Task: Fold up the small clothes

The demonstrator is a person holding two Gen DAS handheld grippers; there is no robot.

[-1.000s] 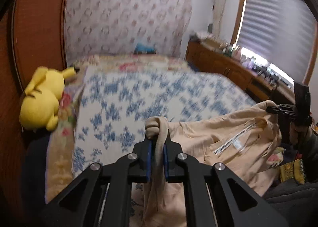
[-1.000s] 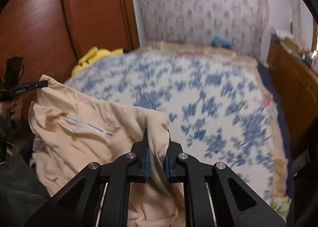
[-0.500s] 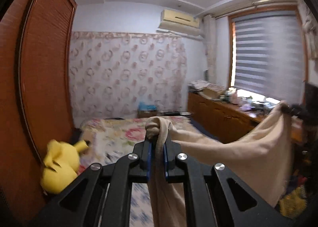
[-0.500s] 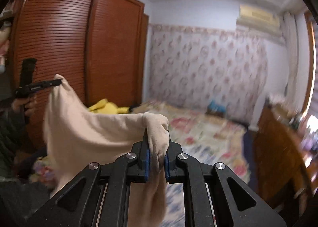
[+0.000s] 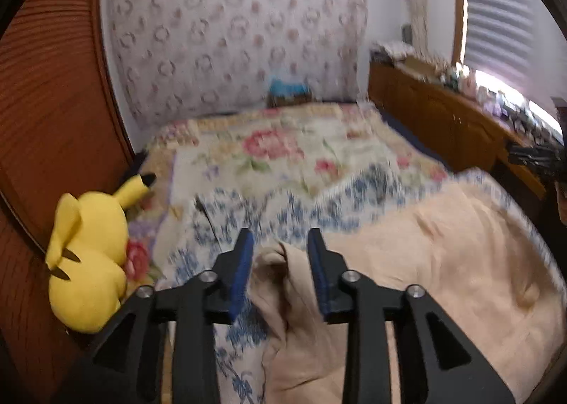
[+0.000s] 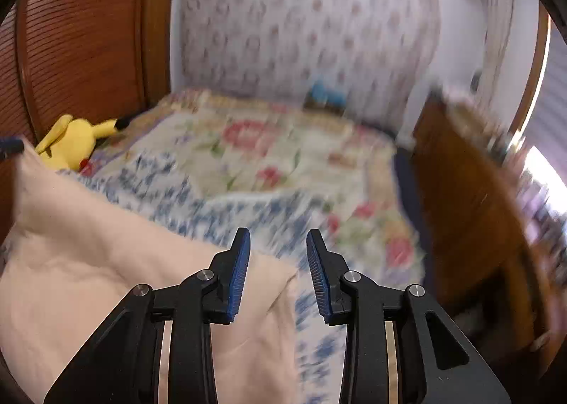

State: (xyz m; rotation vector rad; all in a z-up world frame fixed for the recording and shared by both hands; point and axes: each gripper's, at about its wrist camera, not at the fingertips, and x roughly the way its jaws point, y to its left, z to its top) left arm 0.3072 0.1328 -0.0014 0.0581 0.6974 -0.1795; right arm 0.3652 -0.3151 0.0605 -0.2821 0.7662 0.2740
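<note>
A beige garment [image 5: 443,244] lies spread on the blue-and-white patterned blanket [image 5: 283,212] of the bed. My left gripper [image 5: 280,244] has its jaws opening, and a bunched corner of the garment [image 5: 280,262] sits loose between the blue pads without being pressed. In the right wrist view the same beige garment [image 6: 88,262] lies at the lower left. My right gripper [image 6: 278,241] is also opening, and the garment's corner [image 6: 280,273] lies under and between its fingers, free of the pads. The tip of the other gripper shows at the far right edge of the left wrist view.
A yellow plush toy [image 5: 88,255] rests at the bed's left edge against the wooden wardrobe [image 5: 53,103]. A floral bedspread [image 5: 283,152] covers the far half of the bed. A wooden dresser [image 5: 443,124] with clutter runs along the right under the window.
Both grippers swung the garment up in the air, then down onto the bed. Both went from shut on the cloth to open, and the garment now lies on the blanket.
</note>
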